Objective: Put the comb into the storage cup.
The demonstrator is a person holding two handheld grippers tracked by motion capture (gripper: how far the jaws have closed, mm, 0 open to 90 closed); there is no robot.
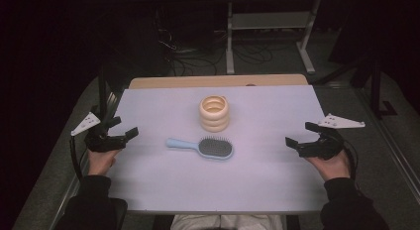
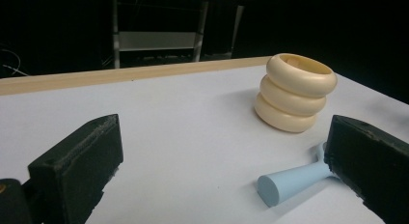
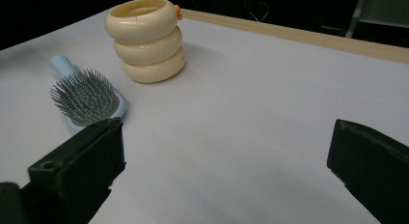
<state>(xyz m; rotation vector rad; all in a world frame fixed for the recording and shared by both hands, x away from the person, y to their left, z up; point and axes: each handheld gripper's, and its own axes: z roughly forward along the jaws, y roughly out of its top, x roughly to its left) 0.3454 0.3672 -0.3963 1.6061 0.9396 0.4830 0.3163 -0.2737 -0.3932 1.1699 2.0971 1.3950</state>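
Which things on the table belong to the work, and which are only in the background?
Belong to the work:
- blue hairbrush
- cream ringed holder
- left gripper and right gripper, both open

Only background:
- metal frame
- floor cables

**Camera positions**

High view: fixed above the person's side, facing forward and down over the whole table [image 1: 163,190]. Left gripper view: low at the table's left edge, facing right and inward. Right gripper view: low at the right edge, facing left. All share the cream ringed holder [image 1: 214,113] [image 2: 294,92] [image 3: 146,39] and blue hairbrush [image 1: 204,146] [image 2: 294,180] [image 3: 87,97].
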